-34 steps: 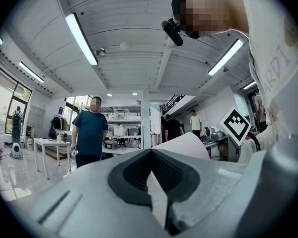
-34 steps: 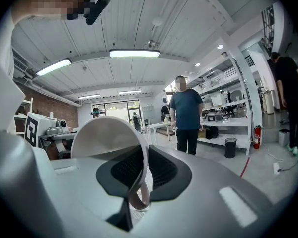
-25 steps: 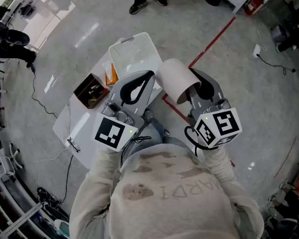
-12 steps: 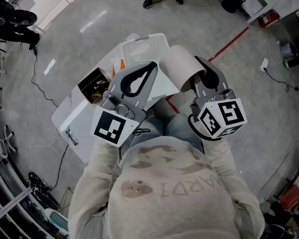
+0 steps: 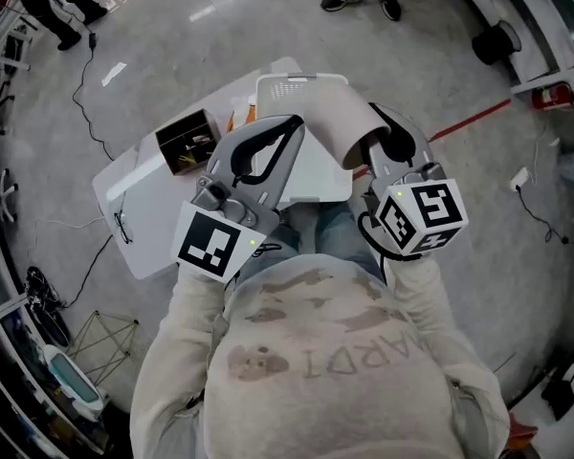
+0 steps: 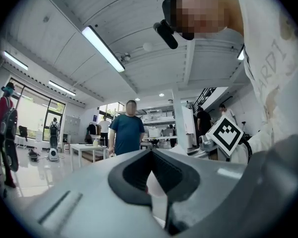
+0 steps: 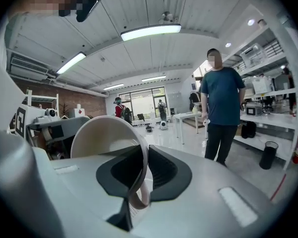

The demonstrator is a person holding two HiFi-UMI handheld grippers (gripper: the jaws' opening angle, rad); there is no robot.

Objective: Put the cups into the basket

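1. Two grippers are held up side by side in front of the person's chest, with a white table (image 5: 139, 199) beyond them.
2. The right gripper (image 5: 378, 142) (image 7: 141, 150) is clamped on a pale cup (image 5: 340, 127) (image 7: 104, 133). In the right gripper view its jaws pinch the cup's wall at the rim, one jaw inside the mouth and one outside.
3. The cup is held on its side, mouth toward the gripper and base pointing far and left. In the head view its body overlaps the right edge of the white basket (image 5: 297, 82); it is in the gripper, not in the basket.
4. The left gripper (image 5: 292, 127) (image 6: 151, 152) has its jaws closed tip to tip with nothing between them. It is just left of the cup and apart from it.
5. The basket stands on the far right part of the table. A brown box (image 5: 187, 142) sits to its left, with a small orange item (image 5: 234, 118) between the two.
6. A person in a blue shirt (image 7: 221, 108) (image 6: 125, 133) stands on the far side of the table, and a red floor line (image 5: 478, 118) runs off to the right.
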